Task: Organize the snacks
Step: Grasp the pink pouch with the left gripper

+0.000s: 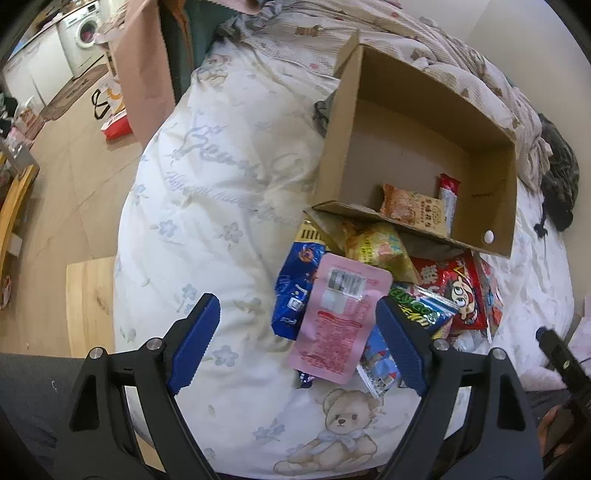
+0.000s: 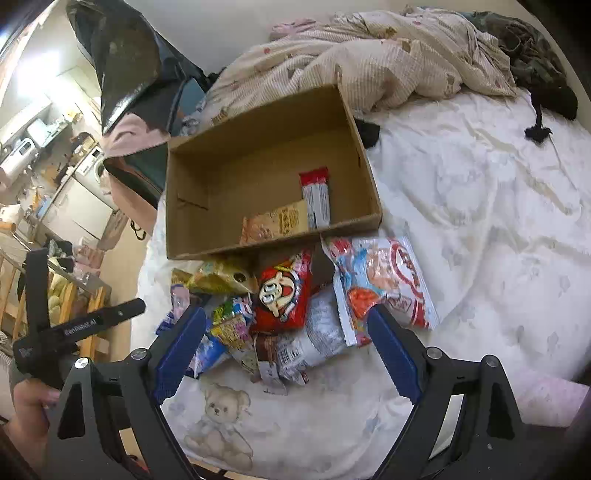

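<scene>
An open cardboard box (image 1: 491, 206) (image 2: 192, 192) lies on the bed and holds an orange snack packet (image 1: 410, 212) (image 2: 273, 223) and a red-and-white bar (image 1: 448, 199) (image 2: 316, 197). A pile of snacks lies in front of it: a pink pouch (image 1: 338, 317), a blue bag (image 1: 291, 295), a yellow bag (image 1: 376, 247) (image 2: 218, 275), a red cartoon bag (image 1: 456, 291) (image 2: 282, 297) and a red-white-blue bag (image 2: 380, 284). My left gripper (image 1: 295, 339) is open above the pink pouch. My right gripper (image 2: 286, 350) is open above the pile.
The white floral duvet (image 1: 221, 192) (image 2: 480, 221) covers the bed, with a crumpled beige blanket (image 2: 369, 55) behind the box. Dark clothes (image 1: 561, 177) lie at the right. Wooden floor (image 1: 66, 155) and a washing machine (image 1: 83, 35) are left of the bed.
</scene>
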The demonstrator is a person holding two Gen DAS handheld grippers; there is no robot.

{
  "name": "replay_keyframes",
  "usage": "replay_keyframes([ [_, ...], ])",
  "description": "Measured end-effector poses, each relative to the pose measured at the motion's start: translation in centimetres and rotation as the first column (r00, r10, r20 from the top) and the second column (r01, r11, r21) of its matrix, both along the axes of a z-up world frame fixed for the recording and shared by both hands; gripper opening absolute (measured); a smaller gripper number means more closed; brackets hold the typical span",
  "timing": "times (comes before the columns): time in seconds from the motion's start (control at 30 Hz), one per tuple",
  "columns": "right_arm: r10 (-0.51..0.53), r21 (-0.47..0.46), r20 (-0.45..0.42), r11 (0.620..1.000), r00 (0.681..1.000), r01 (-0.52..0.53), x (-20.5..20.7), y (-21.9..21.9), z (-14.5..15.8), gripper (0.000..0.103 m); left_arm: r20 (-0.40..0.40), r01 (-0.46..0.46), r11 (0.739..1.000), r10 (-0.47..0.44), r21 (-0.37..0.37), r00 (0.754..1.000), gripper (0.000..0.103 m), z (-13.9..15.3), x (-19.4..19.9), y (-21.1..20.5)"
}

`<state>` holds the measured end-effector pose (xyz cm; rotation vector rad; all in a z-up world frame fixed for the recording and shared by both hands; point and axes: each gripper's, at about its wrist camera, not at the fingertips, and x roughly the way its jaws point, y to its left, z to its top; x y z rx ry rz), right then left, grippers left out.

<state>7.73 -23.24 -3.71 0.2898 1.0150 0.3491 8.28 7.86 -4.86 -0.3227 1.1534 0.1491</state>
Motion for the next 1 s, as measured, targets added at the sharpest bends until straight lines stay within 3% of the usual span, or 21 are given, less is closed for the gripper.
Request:
replay_keyframes([
  [0.13,-0.015,0.014,-0.017,1.0,1.0,0.015,0.2,-0.3,-0.4,0.091,0.006,-0.066,0.998,0.067,-0.013,0.998,0.084,0.0,0.0,1.4],
  [0.27,-0.033,0.031,-0.05,0.999,0.998,0.034,0.9,-0.7,-1.0,0.091,-0.031,-0.072,0.997,0.071,-0.042,0.997,0.084,-1.3,0.0,1.0],
  [0.4,-0.036,0.054,-0.076,0.998,0.996,0.04,1.2,-0.6,-1.5,0.091,-0.09,-0.003,0.998,-0.002,-0.056,0.996,0.083,-3.4,0.8,-1.1],
  [0.53,-0.027,0.04,-0.07,0.999,0.997,0.03,1.0,-0.4,-1.4,0.091,-0.061,0.072,0.995,-0.077,-0.075,0.995,0.073,-3.4,1.3,-2.5],
  [0.67,-0.024,0.047,-0.08,0.999,0.996,0.027,1.0,-0.5,-1.6,0.091,-0.1,0.157,0.985,-0.163,-0.067,0.981,0.06,-4.6,2.6,-3.3],
  [0.77,-0.021,0.062,-0.095,0.998,0.995,0.027,1.1,-0.5,-1.7,0.091,-0.162,0.199,0.976,-0.211,-0.088,0.964,0.06,-6.0,3.8,-3.3],
  [0.9,-0.009,0.058,-0.105,0.998,0.994,0.015,1.2,-0.2,-1.9,0.091,-0.18,0.258,0.962,-0.27,-0.086,0.946,0.06,-6.9,4.1,-4.2],
  [1.0,-0.003,0.068,-0.105,0.998,0.995,0.01,1.2,-0.2,-1.8,0.091,-0.196,0.238,0.965,-0.256,-0.112,0.947,0.06,-7.9,4.0,-4.0],
])
